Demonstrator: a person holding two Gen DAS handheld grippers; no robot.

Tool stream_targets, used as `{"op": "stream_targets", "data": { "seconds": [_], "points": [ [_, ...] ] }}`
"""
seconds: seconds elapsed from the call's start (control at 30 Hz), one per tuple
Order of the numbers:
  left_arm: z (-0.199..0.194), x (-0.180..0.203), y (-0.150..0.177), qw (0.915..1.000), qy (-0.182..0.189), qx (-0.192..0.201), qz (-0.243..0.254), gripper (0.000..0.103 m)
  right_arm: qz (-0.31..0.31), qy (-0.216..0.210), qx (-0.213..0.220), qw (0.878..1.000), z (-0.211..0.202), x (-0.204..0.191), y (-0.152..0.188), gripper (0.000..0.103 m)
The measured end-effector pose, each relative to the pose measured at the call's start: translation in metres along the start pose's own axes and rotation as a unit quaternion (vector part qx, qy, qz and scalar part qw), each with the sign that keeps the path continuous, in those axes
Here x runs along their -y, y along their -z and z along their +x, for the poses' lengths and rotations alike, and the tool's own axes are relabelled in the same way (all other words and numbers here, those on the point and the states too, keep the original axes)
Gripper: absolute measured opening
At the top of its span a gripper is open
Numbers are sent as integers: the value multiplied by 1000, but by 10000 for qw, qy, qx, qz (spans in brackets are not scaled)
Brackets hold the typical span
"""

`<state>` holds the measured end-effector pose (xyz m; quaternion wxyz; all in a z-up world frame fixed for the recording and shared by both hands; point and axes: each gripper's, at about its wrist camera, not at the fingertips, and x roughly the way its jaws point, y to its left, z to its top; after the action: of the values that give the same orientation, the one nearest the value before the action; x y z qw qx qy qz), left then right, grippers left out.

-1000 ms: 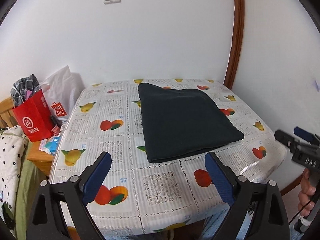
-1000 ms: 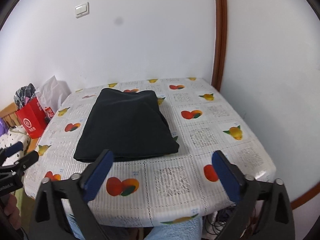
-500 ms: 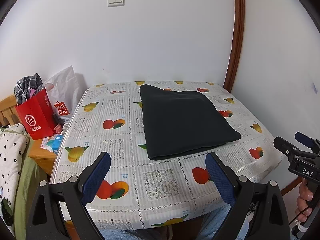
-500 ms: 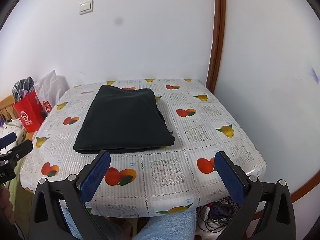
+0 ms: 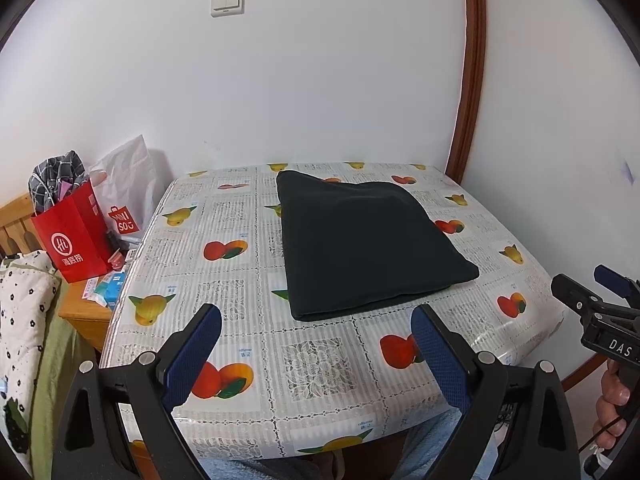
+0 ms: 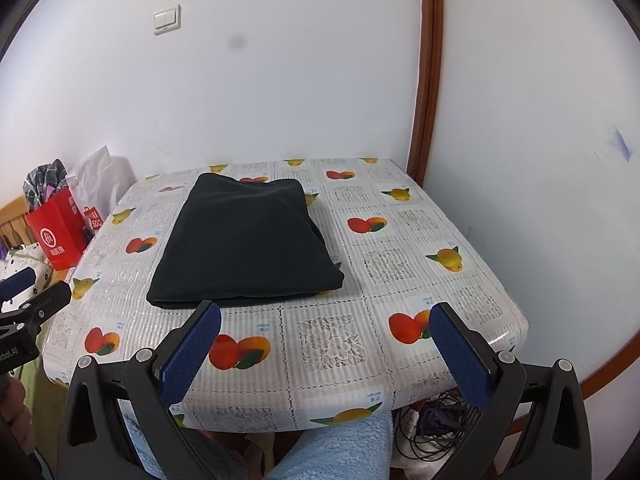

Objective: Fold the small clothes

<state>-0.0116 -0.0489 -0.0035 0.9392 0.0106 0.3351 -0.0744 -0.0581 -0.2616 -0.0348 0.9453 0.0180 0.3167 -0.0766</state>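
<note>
A dark, nearly black garment (image 5: 366,242) lies folded into a flat rectangle on the fruit-patterned tablecloth (image 5: 316,360); the right wrist view shows the garment (image 6: 244,240) at the table's left-centre. My left gripper (image 5: 316,354) hovers open over the table's near edge, short of the garment, with nothing between its blue pads. My right gripper (image 6: 324,350) is open too, held off the near edge and empty. Each gripper shows at the side of the other's view, the right one (image 5: 592,304) and the left one (image 6: 28,300).
A red paper bag (image 5: 74,236) and a white bag (image 5: 126,184) stand on a wooden side table (image 5: 86,312) left of the table. White walls close the back and right; cables (image 6: 436,428) lie on the floor. Light blue fabric (image 6: 336,452) is below the near edge.
Both grippers have drawn back and risen from the table, so the garment looks farther away. The garment has not moved and both grippers stay open.
</note>
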Motion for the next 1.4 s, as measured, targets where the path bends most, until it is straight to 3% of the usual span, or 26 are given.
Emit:
{"op": "stream_targets", "data": {
  "seconds": [1.4],
  "points": [
    [-4, -6, -1, 9999, 17, 36, -95, 96, 0, 111, 11, 9999, -6, 2, 1, 102]
  ]
}}
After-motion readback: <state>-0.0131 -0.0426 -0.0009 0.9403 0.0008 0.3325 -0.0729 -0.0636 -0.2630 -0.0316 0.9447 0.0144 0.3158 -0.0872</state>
